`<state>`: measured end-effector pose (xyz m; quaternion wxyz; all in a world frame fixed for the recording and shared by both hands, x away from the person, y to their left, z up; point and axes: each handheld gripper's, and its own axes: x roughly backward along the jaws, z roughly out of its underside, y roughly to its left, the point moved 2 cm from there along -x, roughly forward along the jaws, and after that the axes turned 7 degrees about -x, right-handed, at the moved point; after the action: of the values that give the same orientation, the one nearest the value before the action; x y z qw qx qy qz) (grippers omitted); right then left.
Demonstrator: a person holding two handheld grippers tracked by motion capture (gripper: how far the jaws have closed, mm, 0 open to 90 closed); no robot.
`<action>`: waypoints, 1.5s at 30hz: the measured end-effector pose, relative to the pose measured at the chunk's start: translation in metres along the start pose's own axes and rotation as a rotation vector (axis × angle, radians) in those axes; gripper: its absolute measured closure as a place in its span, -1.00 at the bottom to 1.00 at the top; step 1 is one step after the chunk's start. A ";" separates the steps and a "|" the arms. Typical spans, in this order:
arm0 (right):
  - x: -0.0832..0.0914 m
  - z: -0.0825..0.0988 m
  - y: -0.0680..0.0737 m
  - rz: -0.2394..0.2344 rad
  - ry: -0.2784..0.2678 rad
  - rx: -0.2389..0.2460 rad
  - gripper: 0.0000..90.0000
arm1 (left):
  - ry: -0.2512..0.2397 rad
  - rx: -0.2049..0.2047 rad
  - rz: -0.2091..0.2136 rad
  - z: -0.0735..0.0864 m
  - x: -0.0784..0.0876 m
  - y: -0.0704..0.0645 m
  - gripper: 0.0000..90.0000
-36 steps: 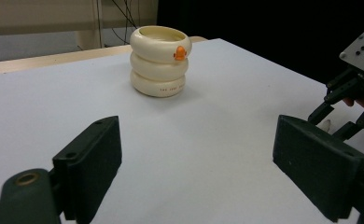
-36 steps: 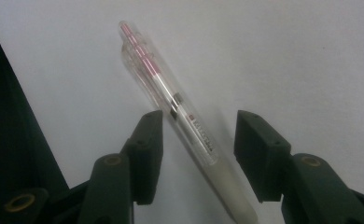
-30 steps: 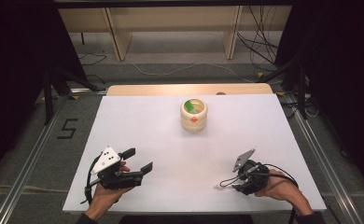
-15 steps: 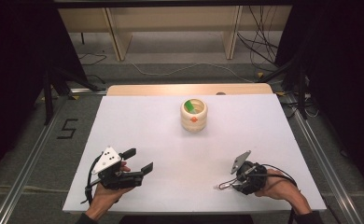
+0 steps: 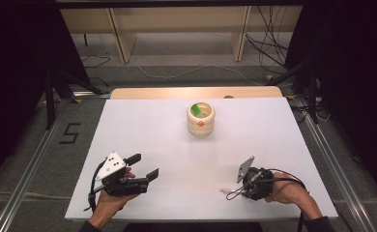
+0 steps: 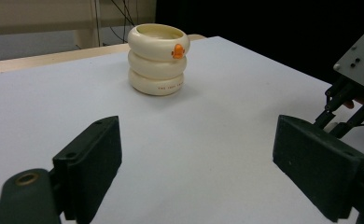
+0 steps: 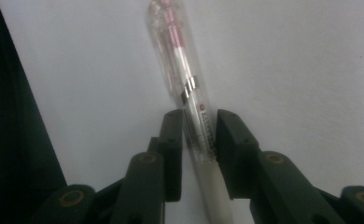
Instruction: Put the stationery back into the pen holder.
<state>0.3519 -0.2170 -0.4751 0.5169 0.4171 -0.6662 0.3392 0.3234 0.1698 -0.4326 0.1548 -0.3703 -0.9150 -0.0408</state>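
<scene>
The white bench (image 5: 177, 145) lay broad and mostly bare, its near edge just behind both hands. Well ahead of the tools, toward the far edge, stood a cream ringed cup (image 5: 200, 120) with a green piece inside. The left tool (image 5: 140, 166) rested near the bench's near-left corner with its jaws wide apart and nothing between them, pointing toward the cup. The right tool (image 5: 232, 186) sat low near the near-right corner, and its jaws had just been closing; in the right gripper view a clear pen (image 7: 189, 107) with a pink core lay flat between its pads (image 7: 173, 140), which stood close on either side of the barrel, seemingly at or just short of contact.

The step in hand looked like grasping the pen. Next, the grip would need to firm up before a straight lift. Open bench lay ahead and between the tools, so a carry toward the cup seemed unobstructed; only the near edge close behind the right hand left little room.
</scene>
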 end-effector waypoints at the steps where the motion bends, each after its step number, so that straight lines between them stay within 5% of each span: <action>1: 0.000 0.000 0.000 0.000 0.000 0.000 0.68 | 0.001 0.000 0.000 0.000 0.000 0.000 -0.66; 10: 0.001 -0.003 0.003 0.005 0.020 0.026 0.77 | 0.004 -0.003 0.001 0.000 0.000 0.000 -0.66; 17: 0.007 -0.005 0.003 0.034 -0.037 0.034 0.78 | 0.004 0.000 0.000 0.000 0.000 0.001 -0.66; 28: 0.016 -0.022 0.013 0.142 -0.152 0.067 0.78 | 0.007 0.011 0.001 0.000 0.000 0.002 -0.66; 35: 0.018 -0.040 0.025 0.268 -0.256 0.168 0.78 | 0.008 0.015 0.000 0.000 0.000 0.002 -0.66; 45: 0.013 -0.056 0.046 0.406 -0.324 0.331 0.78 | 0.019 0.020 0.005 0.000 -0.001 0.003 -0.66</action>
<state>0.3312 -0.1512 -0.4500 0.2506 0.4026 -0.7454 0.4685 0.3261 0.1711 -0.4329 0.1671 -0.3707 -0.9130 -0.0344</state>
